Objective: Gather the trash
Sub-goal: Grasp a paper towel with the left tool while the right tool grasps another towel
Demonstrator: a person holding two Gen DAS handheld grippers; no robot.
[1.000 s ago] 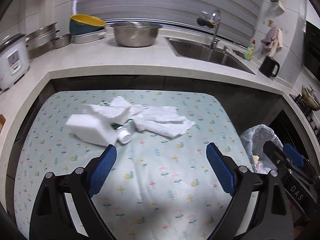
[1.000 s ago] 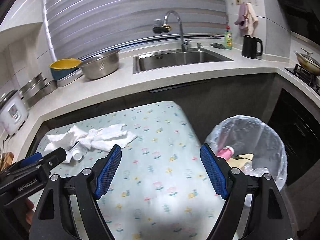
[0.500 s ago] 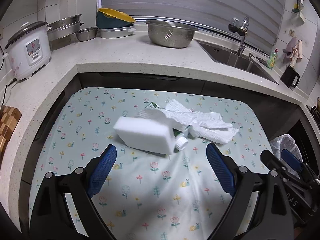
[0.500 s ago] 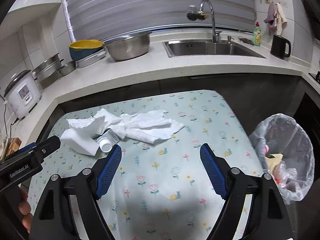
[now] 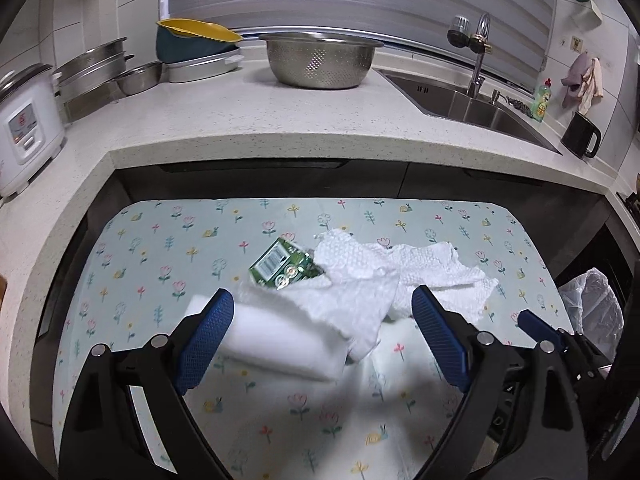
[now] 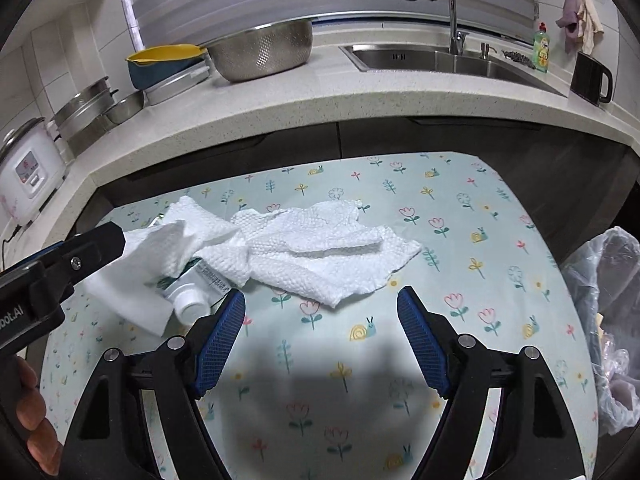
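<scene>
On the flowered tablecloth (image 5: 168,264) lies a pile of crumpled white paper towels (image 5: 360,288) (image 6: 320,248). A white block (image 5: 280,344) (image 6: 128,304) and a green and white tube (image 5: 284,270), its white cap (image 6: 190,306) toward me, lie partly under them. My left gripper (image 5: 322,300) is open with its jaws closing; the block and a towel edge lie between its fingers, not pinched. My right gripper (image 6: 322,298) is open too, its jaws closing just short of the towels' near edge. A finger of the left gripper (image 6: 96,246) shows beside the pile.
A bin lined with a clear bag (image 6: 612,280) (image 5: 596,304) stands off the table's right side. Behind the table runs a stone counter (image 5: 280,120) with a steel colander (image 5: 320,62), a sink (image 6: 460,62), stacked bowls and a rice cooker (image 5: 24,128).
Both grippers have come down and forward toward the pile, which now looms larger. The left fingers now straddle the white block. In the right wrist view the bin has slid to the right edge.
</scene>
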